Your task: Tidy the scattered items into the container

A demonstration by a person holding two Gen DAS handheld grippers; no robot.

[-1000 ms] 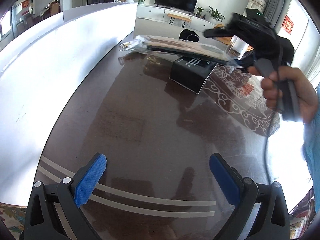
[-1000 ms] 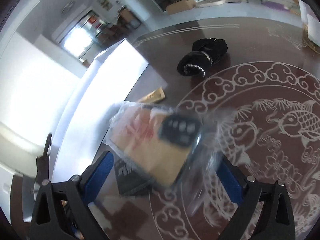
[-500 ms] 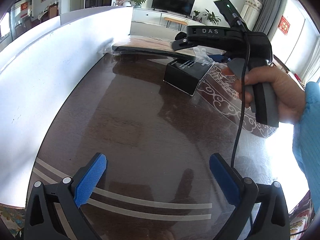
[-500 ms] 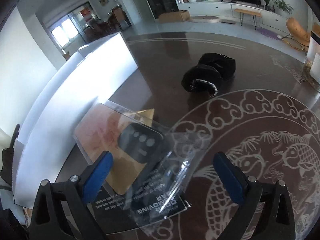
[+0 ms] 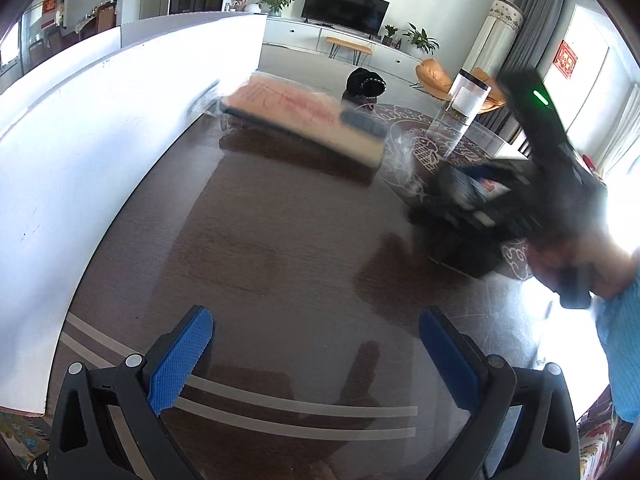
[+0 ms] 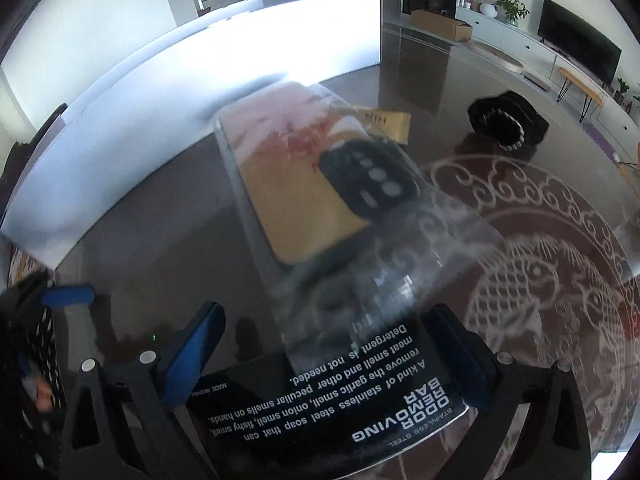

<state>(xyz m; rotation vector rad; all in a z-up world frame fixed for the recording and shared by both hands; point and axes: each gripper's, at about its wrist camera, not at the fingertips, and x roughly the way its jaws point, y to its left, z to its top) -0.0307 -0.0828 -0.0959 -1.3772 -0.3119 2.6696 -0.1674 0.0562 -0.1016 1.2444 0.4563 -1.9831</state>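
A phone case in a clear plastic bag [image 6: 320, 184] appears blurred just ahead of my right gripper [image 6: 324, 348]. The bag's loose tail trails between the blue pads [image 6: 196, 344], which stand wide apart and do not pinch it. In the left wrist view the case [image 5: 300, 120] hovers low beside the white container's wall [image 5: 100, 140], apart from the blurred right gripper [image 5: 472, 196]. A black box printed "Odor Removing Bar" [image 6: 340, 412] lies under the right gripper. My left gripper [image 5: 316, 356] is open over bare table, holding nothing.
A black beaded pouch [image 6: 506, 124] and a flat yellow packet [image 6: 388, 124] lie on the dark table further off. A clear jar [image 5: 464, 100] stands at the back right. The container's wall [image 6: 200, 80] runs along the left. A person's hand and blue sleeve [image 5: 616, 320] are at the right.
The right gripper swung the bagged case toward the white container, then dropped low over the black box. The case now sits farther ahead of it, near the wall. The left gripper stayed put.
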